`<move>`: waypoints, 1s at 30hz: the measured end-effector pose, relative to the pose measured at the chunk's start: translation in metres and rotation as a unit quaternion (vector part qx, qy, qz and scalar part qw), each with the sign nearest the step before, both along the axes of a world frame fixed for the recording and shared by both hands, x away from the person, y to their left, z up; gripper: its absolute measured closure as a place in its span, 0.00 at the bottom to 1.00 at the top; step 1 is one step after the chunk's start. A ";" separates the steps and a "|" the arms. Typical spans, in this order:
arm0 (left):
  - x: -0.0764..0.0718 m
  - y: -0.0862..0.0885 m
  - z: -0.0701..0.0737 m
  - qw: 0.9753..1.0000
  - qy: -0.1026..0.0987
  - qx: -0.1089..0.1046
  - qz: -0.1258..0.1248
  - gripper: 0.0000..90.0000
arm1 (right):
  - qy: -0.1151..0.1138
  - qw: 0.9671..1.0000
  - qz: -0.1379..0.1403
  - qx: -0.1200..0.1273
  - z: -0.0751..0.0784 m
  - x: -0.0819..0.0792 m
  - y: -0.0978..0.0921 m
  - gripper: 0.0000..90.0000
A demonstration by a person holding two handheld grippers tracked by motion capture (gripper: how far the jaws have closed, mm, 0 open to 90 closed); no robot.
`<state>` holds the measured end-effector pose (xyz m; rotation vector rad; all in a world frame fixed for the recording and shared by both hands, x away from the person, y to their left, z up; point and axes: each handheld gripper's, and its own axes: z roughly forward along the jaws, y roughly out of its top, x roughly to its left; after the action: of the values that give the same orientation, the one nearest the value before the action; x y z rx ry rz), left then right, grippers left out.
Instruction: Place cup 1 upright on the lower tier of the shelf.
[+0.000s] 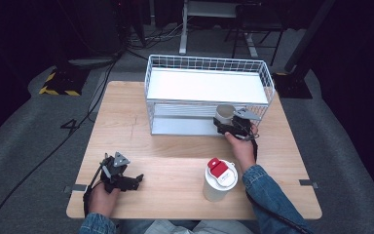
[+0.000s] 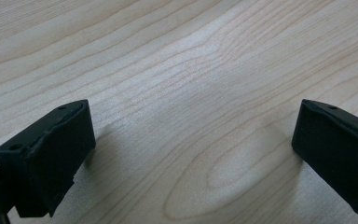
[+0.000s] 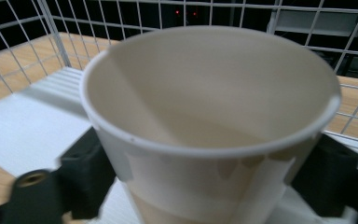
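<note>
Right gripper clamped on empty paper cup, upright at front edge of wire rack lower shelf. Placement nearly done, release left. Left gripper wide open, empty, resting on table. Lidded cup untouched.

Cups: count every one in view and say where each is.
2. One open paper cup is held upright by the right hand-held gripper at the wire rack's lower shelf. One lidded cup stands on the table's near right side.
</note>
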<state>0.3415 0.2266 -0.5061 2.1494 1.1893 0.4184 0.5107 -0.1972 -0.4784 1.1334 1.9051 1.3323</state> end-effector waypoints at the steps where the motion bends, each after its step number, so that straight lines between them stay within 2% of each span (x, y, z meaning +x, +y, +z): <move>1: 0.000 0.000 0.000 1.000 0.000 0.000 0.000 0.00 | -0.001 1.000 0.004 0.002 0.000 0.000 0.000 0.09; 2: 0.000 0.000 0.000 1.000 0.000 0.001 0.000 0.00 | 0.001 1.000 0.009 0.007 -0.001 0.001 -0.002 0.00; 4: 0.000 0.000 0.000 1.000 0.000 0.000 0.000 0.00 | 0.015 0.999 0.010 0.032 -0.003 0.003 -0.004 0.00; 5: 0.000 0.000 0.000 1.000 0.000 0.000 0.000 0.00 | 0.017 0.999 0.008 0.036 -0.003 0.004 -0.004 0.00; 13: 0.000 0.000 0.000 1.000 0.000 0.000 0.000 0.00 | 0.007 0.999 0.019 0.035 -0.001 0.000 -0.009 0.00; 14: 0.000 0.000 0.000 1.000 0.000 0.000 0.000 0.00 | 0.002 0.999 0.021 0.028 0.000 -0.002 -0.010 0.00; 17: 0.000 0.000 0.000 1.000 0.000 0.000 0.000 0.00 | 0.005 0.999 0.019 0.035 0.003 -0.005 -0.013 0.00; 20: 0.000 0.000 0.000 1.000 0.001 0.001 -0.001 0.00 | 0.003 0.999 0.021 0.029 0.006 -0.009 -0.016 0.00; 23: 0.000 -0.001 0.000 1.000 0.001 0.001 -0.002 0.00 | 0.004 0.999 0.020 0.034 0.008 -0.014 -0.016 0.00; 24: 0.000 -0.001 0.000 1.000 0.001 0.001 -0.002 0.00 | 0.002 1.000 0.023 0.021 0.009 -0.018 -0.018 0.00; 30: -0.001 0.000 0.000 1.000 0.000 0.001 -0.003 0.00 | 0.000 0.999 0.027 0.023 0.018 -0.029 -0.025 0.00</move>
<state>0.3408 0.2263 -0.5061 2.1535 1.1835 0.4177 0.4821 -0.2220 -0.4602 1.1110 1.9255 1.4116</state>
